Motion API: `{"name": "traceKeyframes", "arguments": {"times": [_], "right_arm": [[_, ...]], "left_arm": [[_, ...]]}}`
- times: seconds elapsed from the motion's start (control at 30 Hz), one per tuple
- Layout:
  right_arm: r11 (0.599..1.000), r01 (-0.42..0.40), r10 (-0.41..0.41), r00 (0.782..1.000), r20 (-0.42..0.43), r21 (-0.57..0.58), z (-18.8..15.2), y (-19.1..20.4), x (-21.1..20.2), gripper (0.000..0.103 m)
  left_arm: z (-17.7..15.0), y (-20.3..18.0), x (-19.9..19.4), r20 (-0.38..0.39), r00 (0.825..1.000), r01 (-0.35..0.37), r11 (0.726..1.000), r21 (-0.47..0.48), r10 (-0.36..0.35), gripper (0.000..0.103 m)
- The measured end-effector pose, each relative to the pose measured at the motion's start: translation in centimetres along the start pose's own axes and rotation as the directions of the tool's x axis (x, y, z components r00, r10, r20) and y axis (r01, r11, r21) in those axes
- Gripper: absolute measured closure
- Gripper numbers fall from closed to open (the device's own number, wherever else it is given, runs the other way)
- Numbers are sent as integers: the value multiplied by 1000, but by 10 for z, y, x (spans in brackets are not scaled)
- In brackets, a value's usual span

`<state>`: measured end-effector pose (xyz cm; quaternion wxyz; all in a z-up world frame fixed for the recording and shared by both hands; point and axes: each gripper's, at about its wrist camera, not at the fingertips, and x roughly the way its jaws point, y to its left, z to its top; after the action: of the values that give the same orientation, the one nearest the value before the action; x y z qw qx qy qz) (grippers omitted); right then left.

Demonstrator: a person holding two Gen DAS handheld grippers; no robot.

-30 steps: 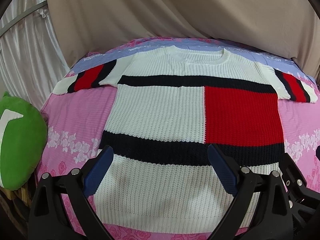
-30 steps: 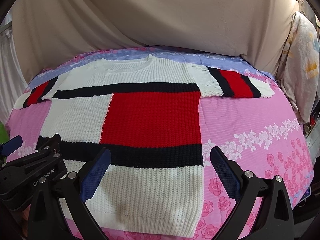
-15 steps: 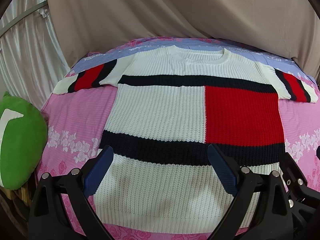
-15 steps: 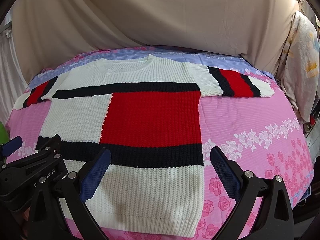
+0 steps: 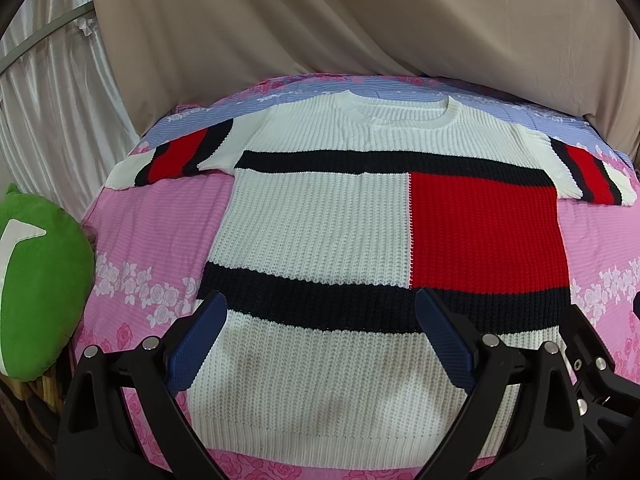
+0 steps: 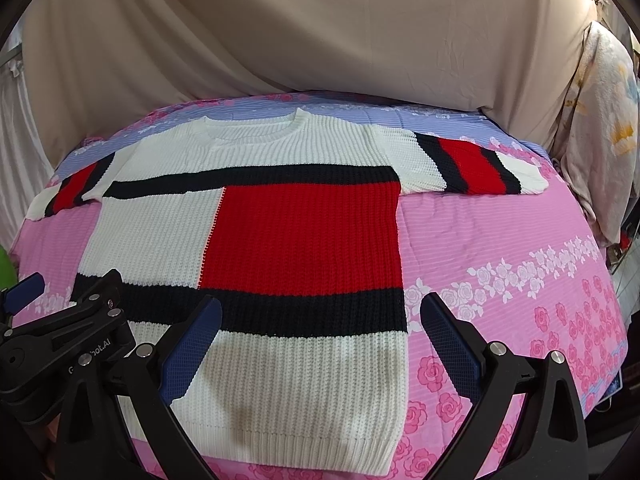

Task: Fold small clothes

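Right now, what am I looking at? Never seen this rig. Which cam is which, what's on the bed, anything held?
No robot arm here: a person holds one two-finger tool in each hand, and each tool carries a fisheye camera looking forward along its fingers.

In the left wrist view, the left tool shows as black arms with blue pads, jaws wide apart and empty. The right wrist view shows the right tool the same way: open, holding nothing; the left tool also shows at that picture's left edge.

A knit sweater in white, red and navy lies flat, sleeves spread, unfolded, on a pink floral bedspread. A green cushion sits at the left edge.
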<state>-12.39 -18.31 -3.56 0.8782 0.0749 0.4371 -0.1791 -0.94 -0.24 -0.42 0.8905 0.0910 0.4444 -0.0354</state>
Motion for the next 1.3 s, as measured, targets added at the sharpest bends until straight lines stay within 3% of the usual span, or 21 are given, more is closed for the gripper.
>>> {"name": "traceKeyframes", "arguments": {"times": [0.9,1.07,1.2,1.3], "right_arm": [[1000,14,-13,999,-29,20,3,-3,14,5],[999,-28,30,998,-53,37,3,-13,26,5],[990,-51,59,997,-57,131,19,-66,54,5],[960,-28,50,996,-69,279,44,-140,88,5]], "left_arm": [[7,-8,15,-22,1000,-1,1000,24,1,10],[11,-10,18,-27,998,56,998,-3,-56,10],[20,-2,18,-10,998,69,996,-53,-69,10],[27,7,19,-5,997,79,993,-93,-80,10]]}}
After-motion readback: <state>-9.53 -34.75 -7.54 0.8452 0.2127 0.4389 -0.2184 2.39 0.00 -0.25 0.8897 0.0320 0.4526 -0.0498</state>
